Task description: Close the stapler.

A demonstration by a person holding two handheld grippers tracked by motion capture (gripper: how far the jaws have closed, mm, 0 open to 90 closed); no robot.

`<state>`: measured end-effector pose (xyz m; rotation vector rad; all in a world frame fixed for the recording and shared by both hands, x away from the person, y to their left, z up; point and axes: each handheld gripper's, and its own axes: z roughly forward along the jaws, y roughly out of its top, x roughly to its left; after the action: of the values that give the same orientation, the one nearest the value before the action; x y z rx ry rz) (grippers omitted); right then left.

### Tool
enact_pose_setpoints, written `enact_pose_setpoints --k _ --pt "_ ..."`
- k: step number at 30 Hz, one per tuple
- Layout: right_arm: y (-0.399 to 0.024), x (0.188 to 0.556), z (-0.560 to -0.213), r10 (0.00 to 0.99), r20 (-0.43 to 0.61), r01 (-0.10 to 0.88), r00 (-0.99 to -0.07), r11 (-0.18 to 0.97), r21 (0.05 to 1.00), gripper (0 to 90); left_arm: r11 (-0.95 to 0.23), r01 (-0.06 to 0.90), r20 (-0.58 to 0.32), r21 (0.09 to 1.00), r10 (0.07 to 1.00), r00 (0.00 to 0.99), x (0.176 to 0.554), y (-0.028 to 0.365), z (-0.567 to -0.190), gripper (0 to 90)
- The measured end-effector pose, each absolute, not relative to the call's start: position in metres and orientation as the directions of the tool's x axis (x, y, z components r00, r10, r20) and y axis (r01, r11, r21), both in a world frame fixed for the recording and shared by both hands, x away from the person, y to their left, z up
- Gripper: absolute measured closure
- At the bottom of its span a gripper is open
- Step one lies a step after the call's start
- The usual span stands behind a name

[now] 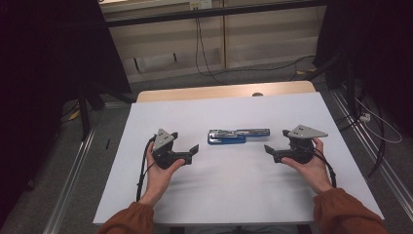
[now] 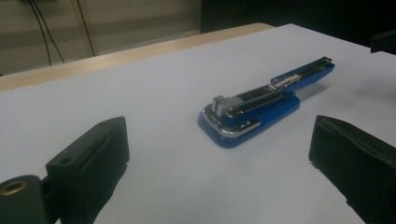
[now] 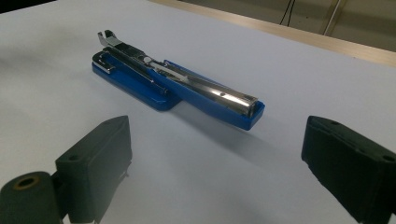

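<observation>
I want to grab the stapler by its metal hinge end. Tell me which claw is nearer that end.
The left claw. The blue stapler lies between both, its hinge end pointing toward that side; the right claw faces its long open arm instead.

Rust-orange sleeves (image 1: 341, 212) are worn at the bottom of the high view; each black gripper (image 1: 192, 152) is topped by a grey three-cornered plate (image 1: 164, 137), and a black cable (image 1: 142, 170) is trailed.

A blue stapler (image 1: 237, 135) with a shiny metal magazine lay flat on the white counter (image 1: 229, 190), swung fully open into one long line. It rested between the left hand-held gripper (image 1: 194, 150) and the right hand-held gripper (image 1: 269, 150), slightly ahead of both, touching neither.
</observation>
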<state>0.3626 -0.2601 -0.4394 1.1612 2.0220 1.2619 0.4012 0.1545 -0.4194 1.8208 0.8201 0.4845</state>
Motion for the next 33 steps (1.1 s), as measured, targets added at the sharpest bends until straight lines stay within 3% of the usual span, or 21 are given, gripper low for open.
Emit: enact_pose_setpoints --k 22,27,33 --pt "-0.259 0.367 -0.445 0.855 0.056 0.419 -0.516 0.195 0.887 11.1 -0.232 0.319 -0.062 0.919 0.713 0.698 0.439 0.114 -0.423 6.3" --pt "-0.260 0.369 -0.446 0.857 0.068 0.421 -0.511 0.181 0.889 15.3 -0.228 0.366 -0.102 0.902 0.712 0.694 0.439 0.109 -0.430 6.7" --pt "-0.259 0.370 -0.447 0.847 0.069 0.423 -0.526 0.191 0.886 22.0 -0.262 0.367 -0.081 0.892 0.707 0.702 0.439 0.109 -0.432 6.9"
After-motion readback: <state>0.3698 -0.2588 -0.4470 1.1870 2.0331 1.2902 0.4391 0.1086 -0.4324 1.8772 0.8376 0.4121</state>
